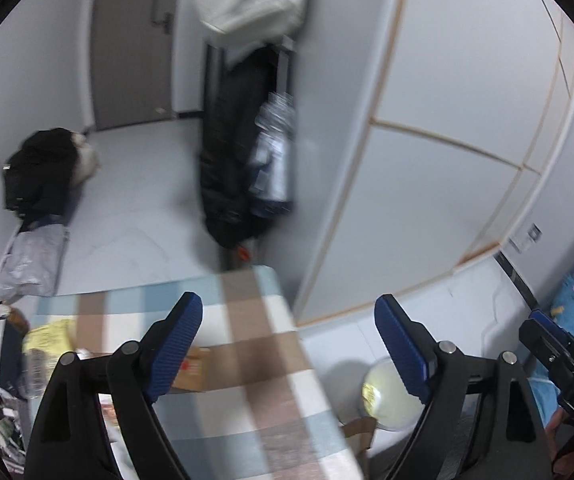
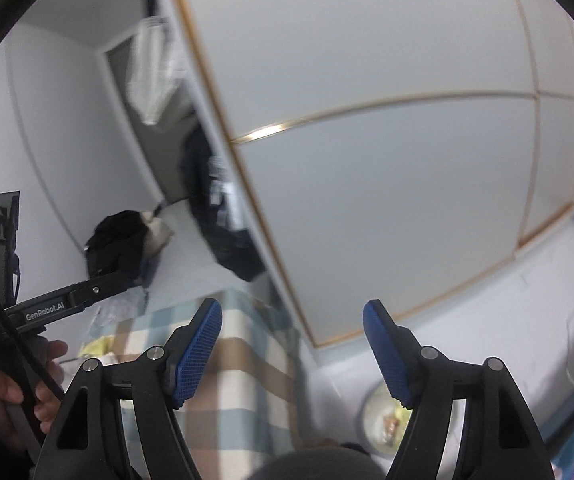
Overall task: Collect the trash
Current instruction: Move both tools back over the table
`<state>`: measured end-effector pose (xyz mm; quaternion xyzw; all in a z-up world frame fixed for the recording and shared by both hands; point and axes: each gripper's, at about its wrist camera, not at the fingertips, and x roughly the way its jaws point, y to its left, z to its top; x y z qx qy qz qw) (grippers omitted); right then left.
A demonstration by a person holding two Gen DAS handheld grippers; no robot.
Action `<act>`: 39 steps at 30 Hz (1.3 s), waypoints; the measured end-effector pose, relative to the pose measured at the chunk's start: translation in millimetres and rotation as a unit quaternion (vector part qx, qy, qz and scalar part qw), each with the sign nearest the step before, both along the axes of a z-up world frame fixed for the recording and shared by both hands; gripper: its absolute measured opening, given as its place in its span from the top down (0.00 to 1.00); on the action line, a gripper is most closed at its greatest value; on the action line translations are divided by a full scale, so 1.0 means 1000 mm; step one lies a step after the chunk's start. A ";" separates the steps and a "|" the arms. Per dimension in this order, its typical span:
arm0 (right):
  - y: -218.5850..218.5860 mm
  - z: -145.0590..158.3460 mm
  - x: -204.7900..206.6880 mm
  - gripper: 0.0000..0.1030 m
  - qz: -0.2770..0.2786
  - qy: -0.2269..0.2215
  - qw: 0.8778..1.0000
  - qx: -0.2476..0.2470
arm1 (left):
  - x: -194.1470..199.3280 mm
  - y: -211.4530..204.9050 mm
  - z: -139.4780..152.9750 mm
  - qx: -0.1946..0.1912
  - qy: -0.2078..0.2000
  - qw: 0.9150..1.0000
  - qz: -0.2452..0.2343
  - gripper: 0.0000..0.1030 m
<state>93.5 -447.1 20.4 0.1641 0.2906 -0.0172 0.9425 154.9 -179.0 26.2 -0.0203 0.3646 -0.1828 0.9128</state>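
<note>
Left gripper fingers spread, empty | right gripper fingers spread, empty | trash orientation unclear

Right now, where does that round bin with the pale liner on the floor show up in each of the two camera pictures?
Left wrist view: the round bin sits low and right of centre, on the floor beside the table, partly behind the right blue finger.
Right wrist view: the same bin sits low and right of centre, again partly behind the right finger.
Shared landmark: the checked tablecloth, just left of the bin.
</note>
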 end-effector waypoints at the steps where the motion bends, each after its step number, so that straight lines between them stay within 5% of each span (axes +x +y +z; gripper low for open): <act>1: 0.012 0.005 0.001 0.27 0.011 -0.007 1.000 -0.003 | -0.002 0.009 0.005 -0.001 -0.005 1.000 0.007 0.12; 21: 0.210 0.037 0.013 0.08 0.166 -0.109 0.978 -0.072 | -0.033 0.181 -0.011 -0.027 -0.049 0.982 0.181 0.04; 39: 0.302 -0.034 0.028 0.08 0.245 -0.062 0.964 -0.079 | -0.053 0.242 -0.091 -0.035 -0.013 0.974 0.222 0.01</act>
